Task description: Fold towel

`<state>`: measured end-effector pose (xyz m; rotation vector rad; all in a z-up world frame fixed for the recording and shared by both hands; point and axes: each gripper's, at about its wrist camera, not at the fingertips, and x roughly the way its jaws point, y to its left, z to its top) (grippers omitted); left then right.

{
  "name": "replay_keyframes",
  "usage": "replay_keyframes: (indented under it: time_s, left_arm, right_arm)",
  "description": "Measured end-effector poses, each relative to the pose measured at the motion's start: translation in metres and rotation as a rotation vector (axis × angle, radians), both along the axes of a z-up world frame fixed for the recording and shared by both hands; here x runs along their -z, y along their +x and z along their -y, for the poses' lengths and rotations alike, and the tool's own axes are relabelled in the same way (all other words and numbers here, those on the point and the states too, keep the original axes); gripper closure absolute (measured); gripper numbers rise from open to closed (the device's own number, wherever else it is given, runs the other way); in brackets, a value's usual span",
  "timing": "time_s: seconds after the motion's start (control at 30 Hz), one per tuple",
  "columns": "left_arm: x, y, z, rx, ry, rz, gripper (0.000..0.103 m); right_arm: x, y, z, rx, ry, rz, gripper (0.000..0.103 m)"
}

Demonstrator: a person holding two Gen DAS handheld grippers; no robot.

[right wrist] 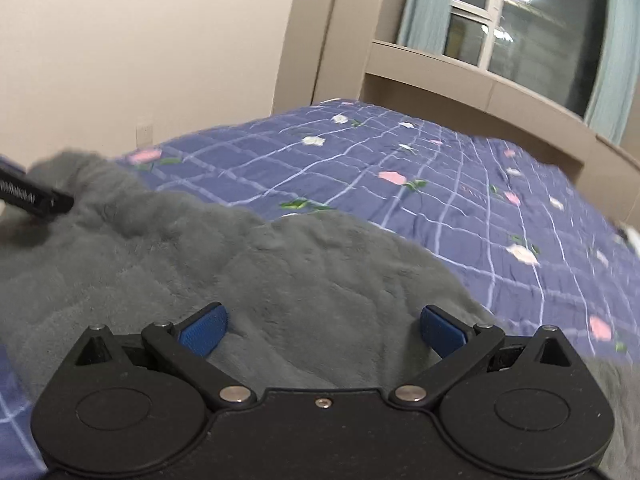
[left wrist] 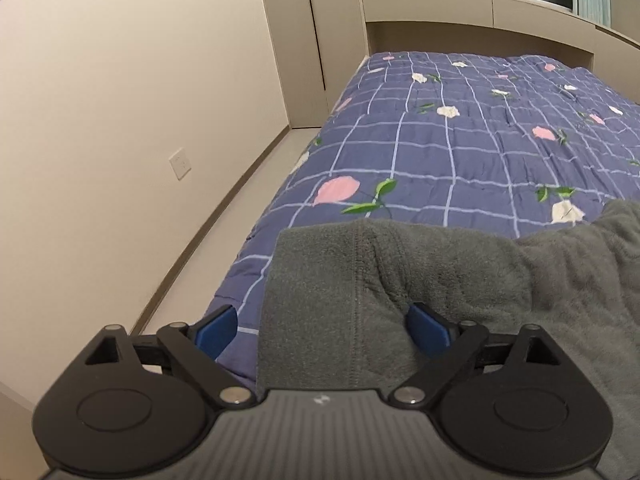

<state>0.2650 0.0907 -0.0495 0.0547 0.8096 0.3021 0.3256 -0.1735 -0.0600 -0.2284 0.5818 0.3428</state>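
A grey towel (left wrist: 460,280) lies rumpled on a bed's blue flowered quilt (left wrist: 460,152), under the left gripper (left wrist: 322,330) and right gripper (right wrist: 322,330), both with jaws spread wide, gripping nothing.

Spread on the bedspread (left wrist: 460,152) at its near edge: the towel (left wrist: 440,280), rumpled, reaching rightward. Straddling the towel's left hem, the left gripper (left wrist: 320,330), jaws wide apart. Over the towel's middle, the right gripper (right wrist: 322,330), likewise wide. Left of the bed, floor (left wrist: 224,216), then wall (left wrist: 120,100); behind it, a window (right wrist: 520,32).
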Motion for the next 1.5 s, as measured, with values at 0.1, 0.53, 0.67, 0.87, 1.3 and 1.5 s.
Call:
replay_keyframes:
  time_s: [0.1,0.53,0.67,0.87,1.3,1.5]
  left_arm:
    - [-0.014,-0.003,0.010,0.012,0.000,0.023,0.000]
    - [-0.040,0.003,0.159,0.253,-0.174,0.115,0.000]
    - [-0.031,0.010,0.219,0.362,-0.193,0.094,0.000]
    - [-0.014,0.013,0.292,0.500,-0.207,0.072,0.000]
    - [0.023,0.021,0.334,0.494,-0.173,-0.052,0.000]
    - [0.020,0.025,0.332,0.488,-0.195,-0.073,0.000]
  right_arm:
    - [-0.016,-0.013,0.037,0.027,0.115,0.043,0.000]
    - [-0.036,-0.063,0.303,0.507,0.217,0.078,0.000]
    - [-0.014,-0.071,0.368,0.644,0.292,0.054,0.000]
    - [0.020,-0.058,0.426,0.742,0.423,-0.028,0.000]
    - [0.040,-0.035,0.477,0.759,0.689,-0.028,0.003]
    - [0.039,-0.036,0.482,0.870,0.674,-0.006,0.054]
